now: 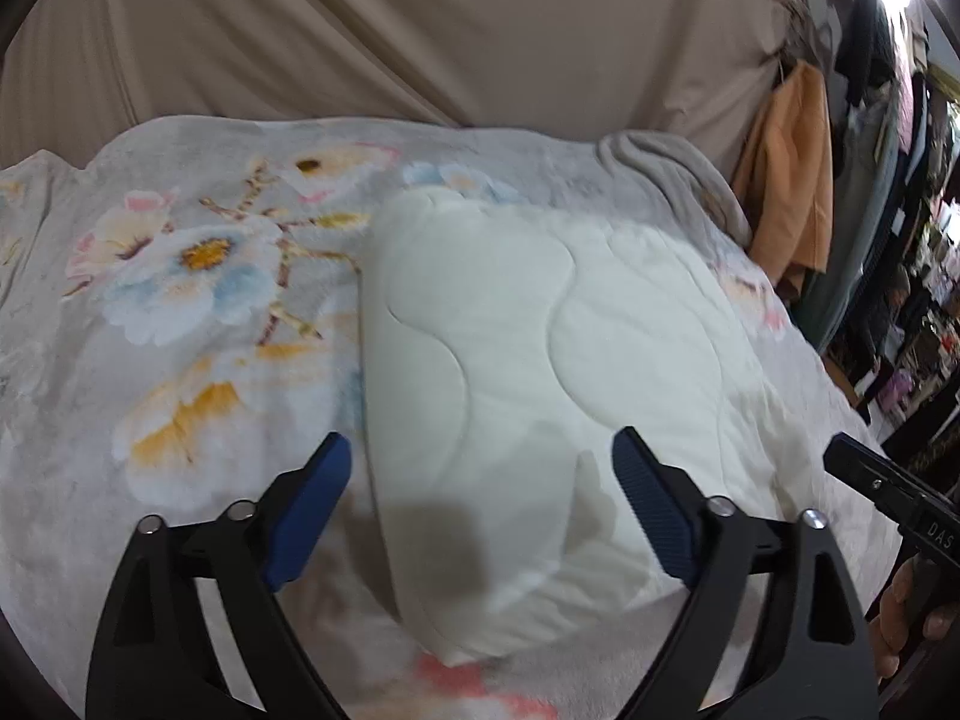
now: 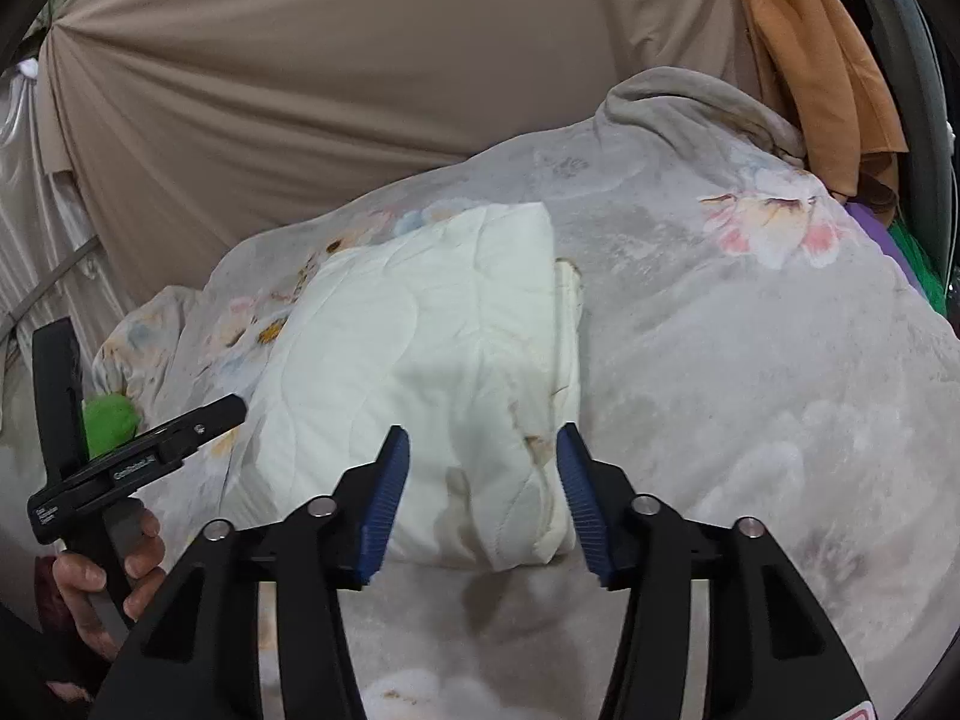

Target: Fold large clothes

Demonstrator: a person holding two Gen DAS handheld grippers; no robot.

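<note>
Both tools, left tool (image 1: 480,507) and right tool (image 2: 483,498), spread empty over folded white quilt (image 1: 540,360) on floral blanket (image 1: 180,312).

Left gripper (image 1: 483,468): matte black frame, two triangular arms with cut-out windows, round silver screw heads at the pivots, ribbed blue pads (image 1: 651,504) inside each jaw. Right gripper (image 2: 483,492): same build, black arms, silver screws, ribbed blue pads (image 2: 579,501). White lettering on the black handle bars seen beside each pair of jaws. Bare hand (image 2: 105,585) on the grip; no sleeve visible.
</note>
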